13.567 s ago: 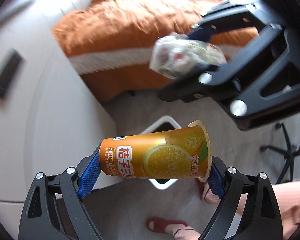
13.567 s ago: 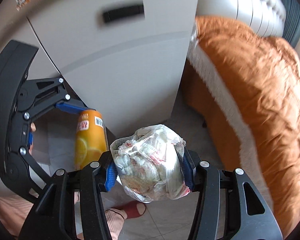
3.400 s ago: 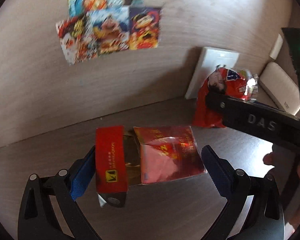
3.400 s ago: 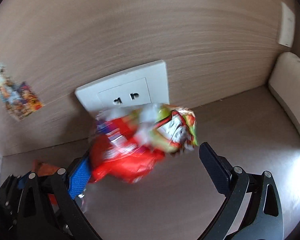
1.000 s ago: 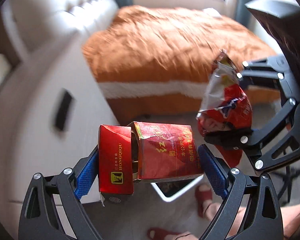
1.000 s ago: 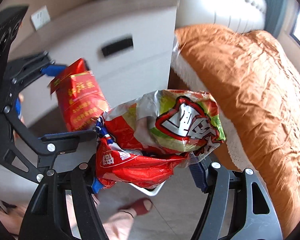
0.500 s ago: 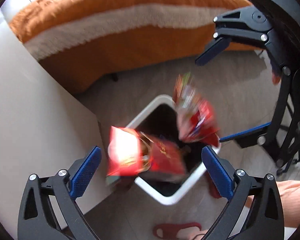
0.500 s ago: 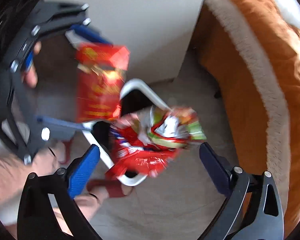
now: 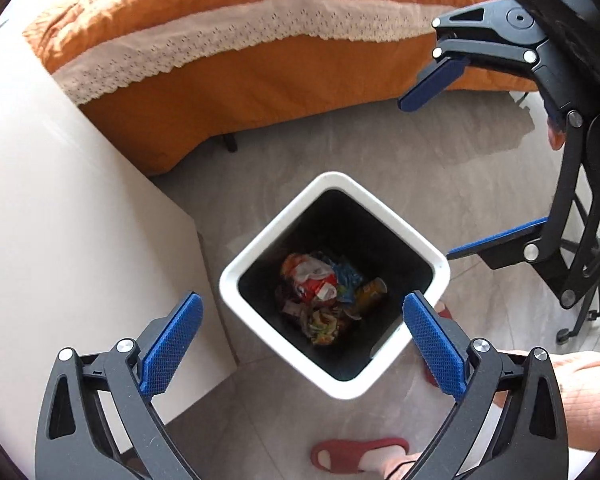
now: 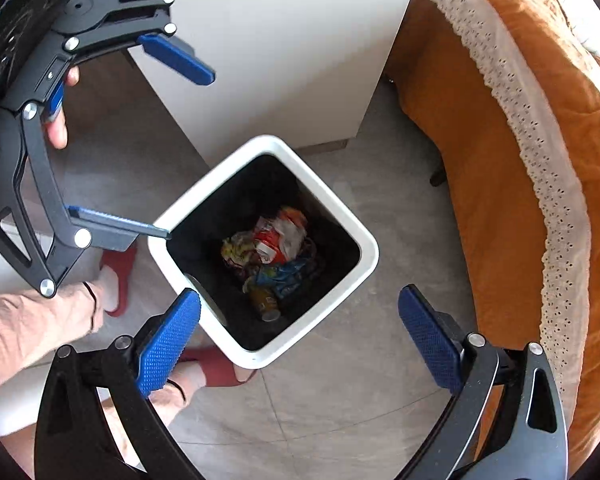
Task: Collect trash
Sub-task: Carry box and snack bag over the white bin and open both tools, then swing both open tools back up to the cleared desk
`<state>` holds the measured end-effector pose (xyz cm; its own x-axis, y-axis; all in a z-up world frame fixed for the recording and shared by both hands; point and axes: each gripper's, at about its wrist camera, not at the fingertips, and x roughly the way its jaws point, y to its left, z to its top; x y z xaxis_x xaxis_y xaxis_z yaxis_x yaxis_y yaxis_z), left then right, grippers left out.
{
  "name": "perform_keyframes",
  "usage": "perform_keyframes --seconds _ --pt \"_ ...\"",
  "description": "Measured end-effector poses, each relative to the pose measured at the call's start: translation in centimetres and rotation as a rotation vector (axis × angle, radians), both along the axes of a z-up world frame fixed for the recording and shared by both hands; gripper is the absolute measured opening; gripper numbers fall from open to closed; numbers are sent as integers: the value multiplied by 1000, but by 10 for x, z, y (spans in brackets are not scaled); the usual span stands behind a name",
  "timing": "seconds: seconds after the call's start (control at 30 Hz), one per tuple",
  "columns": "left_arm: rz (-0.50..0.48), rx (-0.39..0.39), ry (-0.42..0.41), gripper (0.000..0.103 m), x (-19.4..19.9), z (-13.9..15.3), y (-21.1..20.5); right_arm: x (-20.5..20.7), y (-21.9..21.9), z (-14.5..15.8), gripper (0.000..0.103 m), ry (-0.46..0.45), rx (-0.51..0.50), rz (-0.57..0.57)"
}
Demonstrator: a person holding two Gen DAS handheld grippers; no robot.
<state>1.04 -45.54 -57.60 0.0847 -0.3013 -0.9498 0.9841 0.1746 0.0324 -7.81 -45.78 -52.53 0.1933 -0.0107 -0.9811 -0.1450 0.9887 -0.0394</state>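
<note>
Your left gripper [image 9: 300, 340] hangs released and empty, its blue ribbed pads spread wide, and your right gripper [image 10: 298, 332] is the same, parted with nothing between the pads. Both point straight down at the bin [image 9: 416, 240], which sits directly below and just ahead of each tool, so neither hand is clearly nearer; in the left view the right gripper [image 9: 432, 176] hovers at the far right over the bin's rim. The bin is a square white tub with rounded corners and a dark inner wall, turned so it reads as a diamond. At its bottom lies the trash [image 9: 324, 296]: crinkled red and green foil wrappers, a blue packet and an orange can [image 10: 265, 302] lying on its side. The trash looks light and crushable, the can stiff and smooth. Nothing loose shows on the grey tiled floor [image 9: 380, 152]. To the bin's left stands a smooth white cabinet [image 9: 60, 220]; on the far side runs the bed [image 9: 240, 72] with its orange cover and lace trim. Any next piece lies out of view, so you would have to turn away from the bin.
</note>
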Motion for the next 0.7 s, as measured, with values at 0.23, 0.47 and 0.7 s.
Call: perform_keyframes --seconds 0.23,0.47,0.7 --pt "36 -60 -28 98 2 58 13 3 11 45 98 -47 -26 -19" --pt "100 -164 -78 98 -3 149 28 -7 22 142 98 -145 -31 -146" --pt "287 -303 -102 98 6 258 59 -4 39 245 98 -296 -45 -283"
